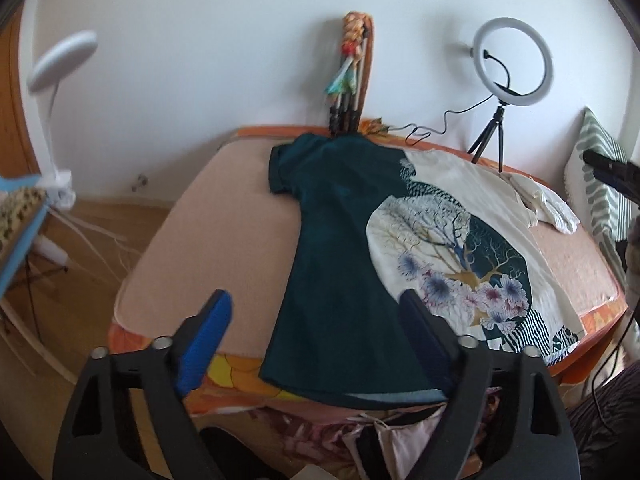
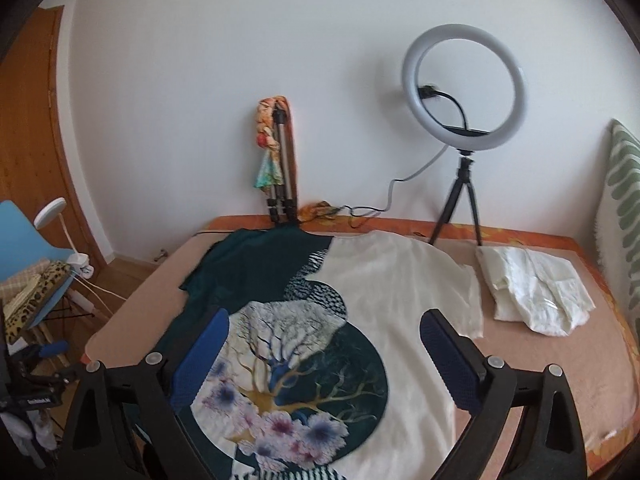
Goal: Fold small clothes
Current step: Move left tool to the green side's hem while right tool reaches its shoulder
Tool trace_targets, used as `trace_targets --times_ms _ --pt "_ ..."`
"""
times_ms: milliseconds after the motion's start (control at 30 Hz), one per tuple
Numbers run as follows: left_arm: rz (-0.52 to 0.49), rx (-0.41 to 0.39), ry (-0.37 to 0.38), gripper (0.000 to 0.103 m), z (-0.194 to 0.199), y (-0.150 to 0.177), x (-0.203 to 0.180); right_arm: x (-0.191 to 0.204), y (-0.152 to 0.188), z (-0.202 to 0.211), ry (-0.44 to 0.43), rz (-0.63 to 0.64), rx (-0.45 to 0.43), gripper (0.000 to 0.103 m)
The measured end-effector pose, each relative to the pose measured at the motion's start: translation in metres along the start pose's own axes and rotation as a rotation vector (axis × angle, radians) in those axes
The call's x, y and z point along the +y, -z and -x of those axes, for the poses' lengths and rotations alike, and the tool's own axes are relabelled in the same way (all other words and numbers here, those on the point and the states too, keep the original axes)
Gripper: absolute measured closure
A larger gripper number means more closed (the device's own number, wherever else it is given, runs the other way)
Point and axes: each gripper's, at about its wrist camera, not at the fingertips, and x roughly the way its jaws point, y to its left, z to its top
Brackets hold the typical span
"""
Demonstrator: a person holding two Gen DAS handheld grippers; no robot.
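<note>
A: Fingers?
B: Left gripper (image 1: 316, 328) & right gripper (image 2: 324, 354) both spread, holding nothing.
A: Shirt?
B: T-shirt (image 2: 360, 300) flat on bed (image 2: 560, 360), under/ahead of both; folded cloth (image 2: 532, 288) beyond right fingers.

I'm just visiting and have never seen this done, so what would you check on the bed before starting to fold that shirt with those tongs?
1. Shirt spread flat on the bed: ok, both sleeves lie out to the sides.
2. Left tongs open and empty: ok, above the teal half near the hem.
3. Right tongs open and empty: ok, above the printed front.
4. Hem fully on the bed: not ok, the teal corner hangs over the near edge.
5. Room to fold: ok, the white folded cloth lies apart, to the right of the cream sleeve.
6. Ring light tripod clear of the shirt: cannot tell, one leg stands close to the collar edge.
</note>
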Motion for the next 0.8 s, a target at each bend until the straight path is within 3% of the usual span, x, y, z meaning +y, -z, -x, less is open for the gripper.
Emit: trace_targets --times_ms 267,533,800 --pt "0.140 0.184 0.083 0.066 -0.046 0.022 0.032 0.059 -0.046 -0.077 -0.152 0.120 0.081 0.016" --pt "0.160 0.261 0.099 0.073 -0.071 0.032 0.034 0.129 -0.081 -0.175 -0.321 0.142 0.288 0.023" --pt "0.152 0.289 0.084 0.083 -0.088 0.034 0.034 0.192 -0.103 -0.296 -0.385 0.086 0.486 0.032"
